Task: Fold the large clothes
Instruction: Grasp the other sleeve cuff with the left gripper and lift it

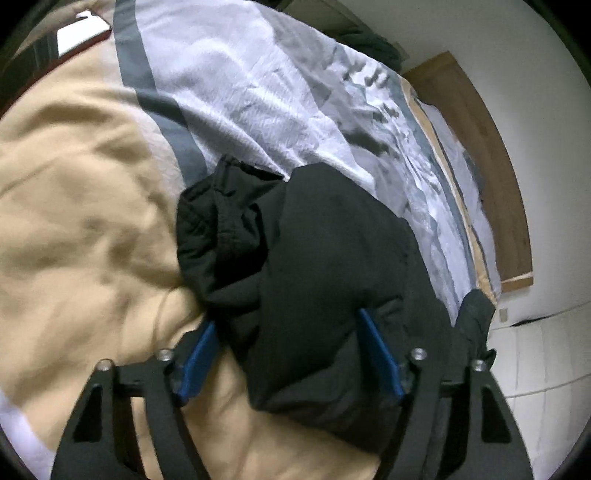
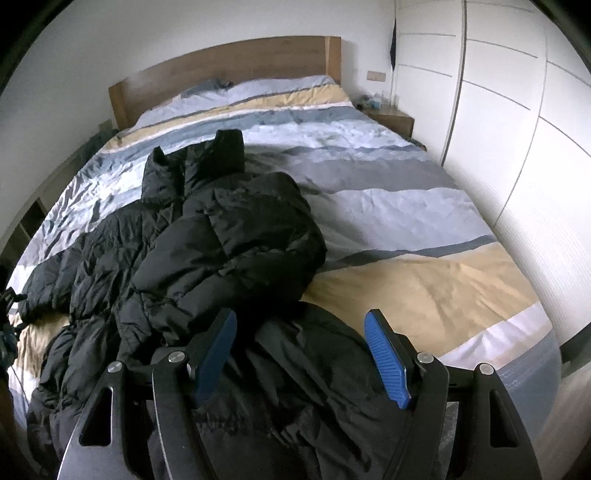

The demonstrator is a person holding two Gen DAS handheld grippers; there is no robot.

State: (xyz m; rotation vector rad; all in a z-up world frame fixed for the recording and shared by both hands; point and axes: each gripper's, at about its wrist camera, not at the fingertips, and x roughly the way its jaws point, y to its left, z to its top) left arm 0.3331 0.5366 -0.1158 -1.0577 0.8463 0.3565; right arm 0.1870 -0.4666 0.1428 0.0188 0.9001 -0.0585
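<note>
Across the wide bed with the striped grey, white and tan quilted cover (image 2: 388,206) lies a crumpled black padded jacket (image 2: 207,236), bunched toward the near edge. Left gripper (image 1: 291,354) straddles a jacket fold; whether its blue pads (image 1: 380,358) pinch the cloth cannot be determined. Right gripper (image 2: 299,354) stands released above the jacket.

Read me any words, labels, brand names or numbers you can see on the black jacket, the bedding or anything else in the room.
None can be read.
Black jacket: no logo, tag or print shows in either view.
Striped bed cover: only plain stripes, no lettering.
White thing at the top left of the left view: blurred, no text legible.
Items on the bedside table: too small and blurred to read.
</note>
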